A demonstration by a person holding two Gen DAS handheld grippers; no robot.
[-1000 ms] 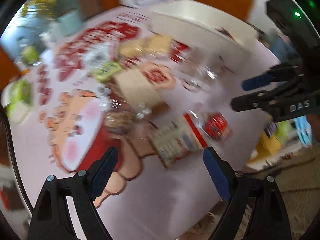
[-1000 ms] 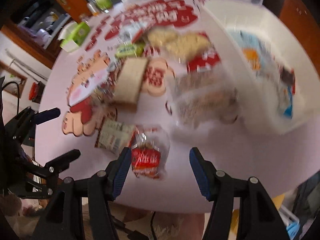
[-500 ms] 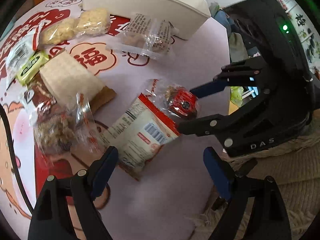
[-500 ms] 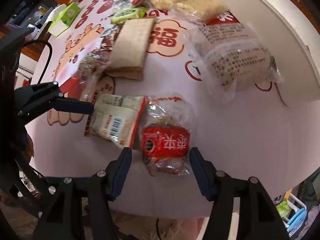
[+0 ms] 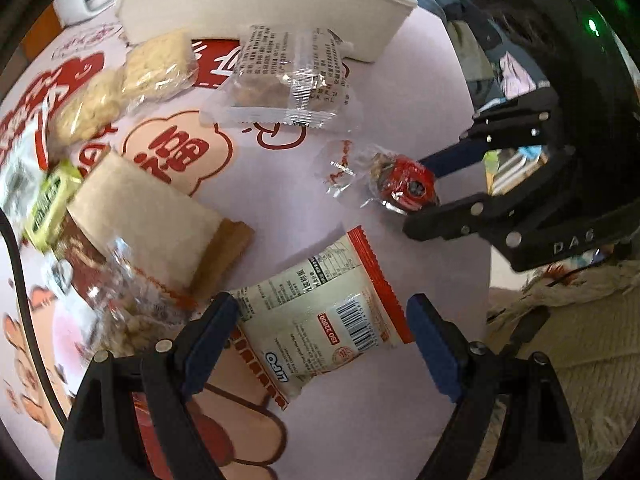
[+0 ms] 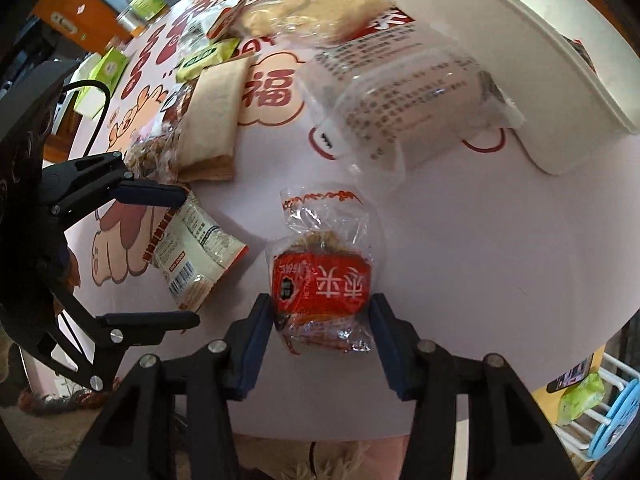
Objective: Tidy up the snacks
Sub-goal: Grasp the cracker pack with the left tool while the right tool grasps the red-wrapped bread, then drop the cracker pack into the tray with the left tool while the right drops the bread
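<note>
Several wrapped snacks lie on a pink printed table. My left gripper [image 5: 320, 320] is open, its fingers either side of a cream packet with red edges [image 5: 324, 320], also seen in the right wrist view [image 6: 196, 256]. My right gripper [image 6: 318, 312] is open around a clear-wrapped snack with a red label [image 6: 322, 284], which also shows in the left wrist view [image 5: 404, 188] between the right gripper [image 5: 432, 188]. The left gripper shows in the right wrist view [image 6: 176, 256]. A white bin [image 5: 256, 8] stands at the back.
A clear packet with printed text [image 5: 292, 80], pale rice cakes [image 5: 132, 80], a beige wafer pack [image 5: 156, 224], a green packet [image 5: 48, 204] and a nut packet [image 5: 124, 300] lie around. The table edge [image 6: 520, 392] is close. A blue rack [image 6: 608, 392] stands below.
Both grippers have come down close to the table. The left now straddles the cream packet and the right straddles the red-label snack. Both stay open.
</note>
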